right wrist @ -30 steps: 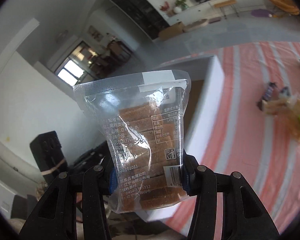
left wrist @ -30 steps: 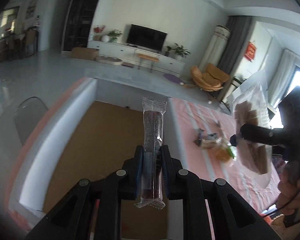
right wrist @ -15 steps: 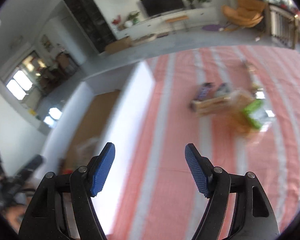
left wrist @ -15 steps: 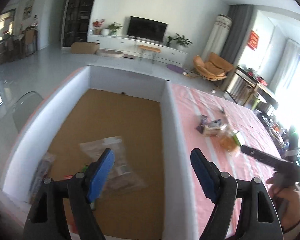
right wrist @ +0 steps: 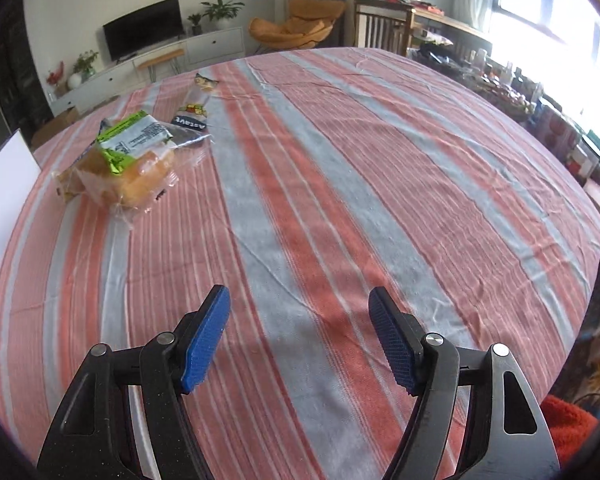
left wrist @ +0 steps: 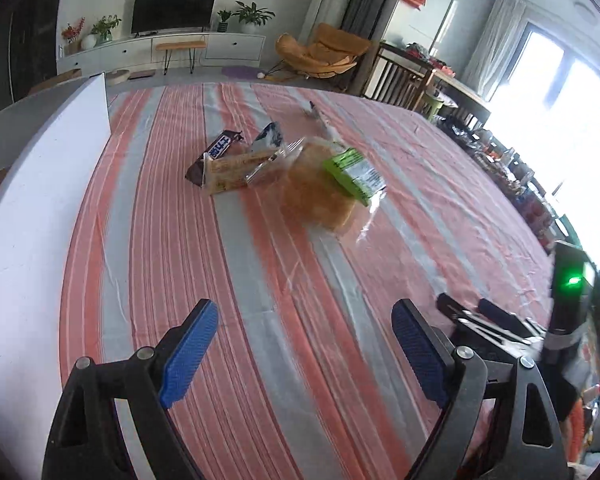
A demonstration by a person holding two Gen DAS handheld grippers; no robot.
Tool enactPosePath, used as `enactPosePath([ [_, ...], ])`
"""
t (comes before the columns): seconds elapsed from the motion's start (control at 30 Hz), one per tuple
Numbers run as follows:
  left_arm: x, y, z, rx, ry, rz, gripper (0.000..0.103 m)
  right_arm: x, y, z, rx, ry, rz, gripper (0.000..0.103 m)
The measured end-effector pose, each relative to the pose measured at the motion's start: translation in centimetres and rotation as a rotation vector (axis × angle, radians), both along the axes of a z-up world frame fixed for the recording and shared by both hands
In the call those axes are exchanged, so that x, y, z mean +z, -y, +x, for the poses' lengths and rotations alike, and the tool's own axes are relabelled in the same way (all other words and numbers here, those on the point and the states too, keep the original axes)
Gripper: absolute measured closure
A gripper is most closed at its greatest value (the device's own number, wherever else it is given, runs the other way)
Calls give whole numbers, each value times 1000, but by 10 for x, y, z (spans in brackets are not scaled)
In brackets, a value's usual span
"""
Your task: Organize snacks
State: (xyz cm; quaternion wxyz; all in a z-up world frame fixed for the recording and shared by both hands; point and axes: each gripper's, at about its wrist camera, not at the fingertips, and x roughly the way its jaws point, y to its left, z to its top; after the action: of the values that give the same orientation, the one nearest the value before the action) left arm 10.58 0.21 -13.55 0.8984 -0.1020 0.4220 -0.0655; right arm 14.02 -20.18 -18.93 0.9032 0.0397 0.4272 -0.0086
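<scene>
A small pile of snacks lies on the striped tablecloth: a bagged bread bun with a green label (left wrist: 320,196) (right wrist: 132,168), a dark chocolate bar (left wrist: 216,152), a clear pack of pale biscuits (left wrist: 240,170) and a long wrapped bar (right wrist: 194,110). My left gripper (left wrist: 304,344) is open and empty, above the cloth well short of the pile. My right gripper (right wrist: 300,332) is open and empty, with the pile far ahead to its left. It also shows in the left wrist view (left wrist: 480,316). The white box wall (left wrist: 28,216) (right wrist: 4,184) stands left of the pile.
The pink and grey striped tablecloth (right wrist: 340,200) covers the table. Chairs and a cluttered side table (left wrist: 500,152) line the right side. A TV unit (left wrist: 160,44) and an orange chair (left wrist: 324,52) stand beyond the far edge.
Both grippers have let go of their snack packs over the box, opened, and swung right. They now face the snack pile on the tablecloth.
</scene>
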Motion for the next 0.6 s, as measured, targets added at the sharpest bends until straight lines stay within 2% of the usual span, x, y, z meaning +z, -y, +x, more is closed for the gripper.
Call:
enactPosePath([
  [0.13, -27, 5, 16, 33, -44, 48, 15, -3, 9, 6, -18, 14, 16, 28],
  [0.23, -38, 8, 22, 41, -38, 92, 15, -5, 9, 6, -24, 27, 18, 28],
  [0.43, -47, 10, 26, 47, -26, 143, 15, -6, 7, 2, -34, 36, -5, 28],
  [0.6, -49, 6, 26, 55, -12, 136, 15, -3, 5, -3, -61, 75, -58, 28],
])
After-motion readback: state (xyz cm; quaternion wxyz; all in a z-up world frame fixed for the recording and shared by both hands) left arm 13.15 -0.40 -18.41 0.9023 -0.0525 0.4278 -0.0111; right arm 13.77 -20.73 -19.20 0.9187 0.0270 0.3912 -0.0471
